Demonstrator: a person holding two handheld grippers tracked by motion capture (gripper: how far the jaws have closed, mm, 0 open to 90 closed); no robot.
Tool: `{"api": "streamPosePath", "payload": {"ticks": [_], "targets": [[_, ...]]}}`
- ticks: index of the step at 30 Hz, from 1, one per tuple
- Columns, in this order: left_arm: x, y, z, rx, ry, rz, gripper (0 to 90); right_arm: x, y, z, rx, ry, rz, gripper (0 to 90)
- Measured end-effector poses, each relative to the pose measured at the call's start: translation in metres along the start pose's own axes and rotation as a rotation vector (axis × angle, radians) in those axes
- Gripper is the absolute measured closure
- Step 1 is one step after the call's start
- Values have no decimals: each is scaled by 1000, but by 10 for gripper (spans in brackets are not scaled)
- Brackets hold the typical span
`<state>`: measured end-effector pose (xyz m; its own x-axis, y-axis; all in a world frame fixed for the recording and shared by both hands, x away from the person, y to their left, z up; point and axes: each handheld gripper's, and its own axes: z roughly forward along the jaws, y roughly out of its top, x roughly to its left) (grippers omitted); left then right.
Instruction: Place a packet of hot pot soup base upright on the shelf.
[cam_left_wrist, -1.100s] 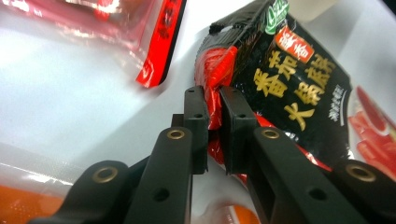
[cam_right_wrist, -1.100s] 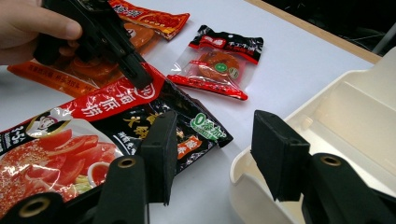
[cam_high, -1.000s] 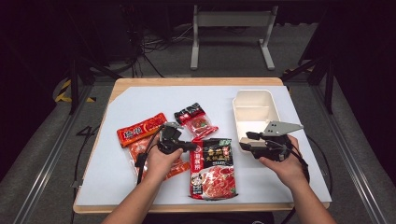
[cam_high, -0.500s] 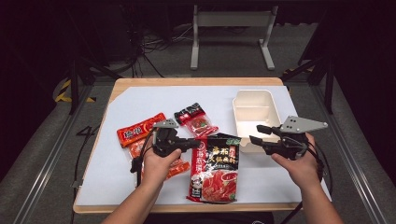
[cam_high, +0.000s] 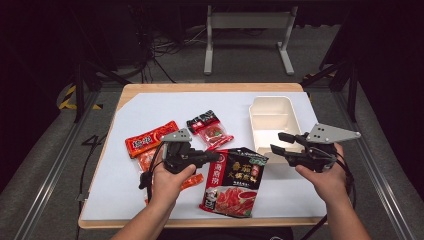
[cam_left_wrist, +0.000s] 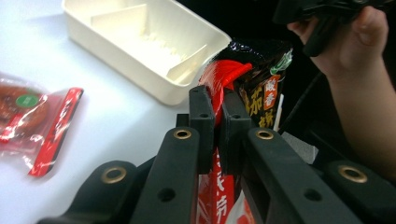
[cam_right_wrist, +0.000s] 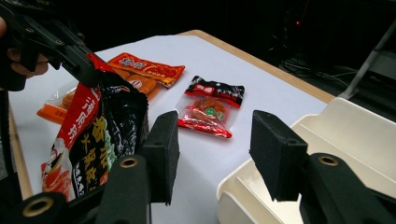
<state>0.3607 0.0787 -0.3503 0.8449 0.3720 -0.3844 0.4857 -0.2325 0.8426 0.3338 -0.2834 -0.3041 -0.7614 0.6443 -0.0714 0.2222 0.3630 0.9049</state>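
Half the black pouch (cam_left_wrist: 261, 88) hides behind the clamping left hand-held gripper (cam_left_wrist: 215, 116); right hand-held gripper (cam_right_wrist: 212, 154) gapes.

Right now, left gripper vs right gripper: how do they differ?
The left gripper is shut on the black-and-red packet, pinching its red edge; the right gripper is open and holds nothing. The left is over the mat beside the packets; the right hovers by the white tray. Both are hand-held, with black jaws.

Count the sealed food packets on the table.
3, perhaps more underneath. The large black-and-red pouch sits front-centre, pinched by the left gripper. The small clear red-and-black packet lies behind it. The orange-red packet lies left, possibly overlapping another.
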Motion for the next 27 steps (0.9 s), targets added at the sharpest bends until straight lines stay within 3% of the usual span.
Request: {"api": "streamPosePath", "payload": {"ticks": [8,16,20,23,27], "targets": [[-22,6,-10,-34,26,97,864,4,4,-4,-10,4,-15,525],[-24,8,-17,-74,90,123,864,2,4,-5,-26,17,4,521],[-25,8,-21,-104,108,122,864,5,6,-4,-34,45,8,523],[-29,8,-26,-149,134,155,864,10,8,-2,-45,103,13,552],[-30,9,-30,-168,156,160,864,11,9,-1,-52,120,22,552]]}}
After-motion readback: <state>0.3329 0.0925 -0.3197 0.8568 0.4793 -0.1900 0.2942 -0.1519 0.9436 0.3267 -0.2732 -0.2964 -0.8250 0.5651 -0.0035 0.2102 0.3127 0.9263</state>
